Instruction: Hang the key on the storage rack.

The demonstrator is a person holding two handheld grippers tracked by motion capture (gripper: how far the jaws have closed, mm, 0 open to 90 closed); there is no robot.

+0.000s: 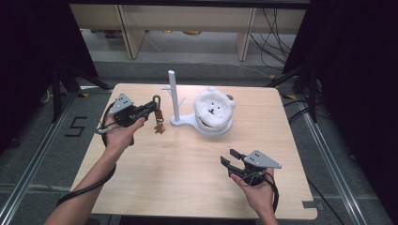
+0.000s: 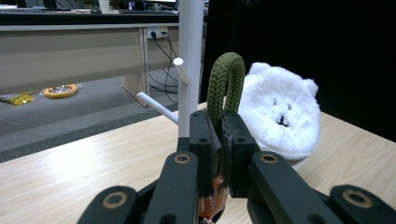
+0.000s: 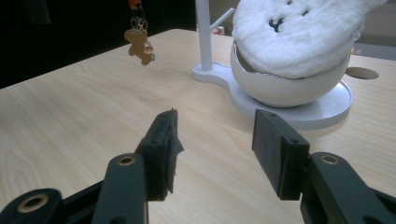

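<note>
Left gripper (image 2: 219, 140) clamps a braided olive rope loop (image 2: 226, 81); its small gingerbread-shaped charm (image 1: 160, 127) dangles beside the white peg stand (image 1: 174, 96). Right gripper (image 3: 215, 149) gapes empty.

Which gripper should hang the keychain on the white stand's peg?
Left. The left gripper is shut on the keychain loop, close beside the white stand. The right gripper is open with nothing between its jaws, low on the table.

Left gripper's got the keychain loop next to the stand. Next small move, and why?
Probably ease the left gripper toward the white peg stand, lifting the olive cord loop over a side peg. The jaws pinch the loop upright; the peg sits just left of it in the left gripper view.
</note>
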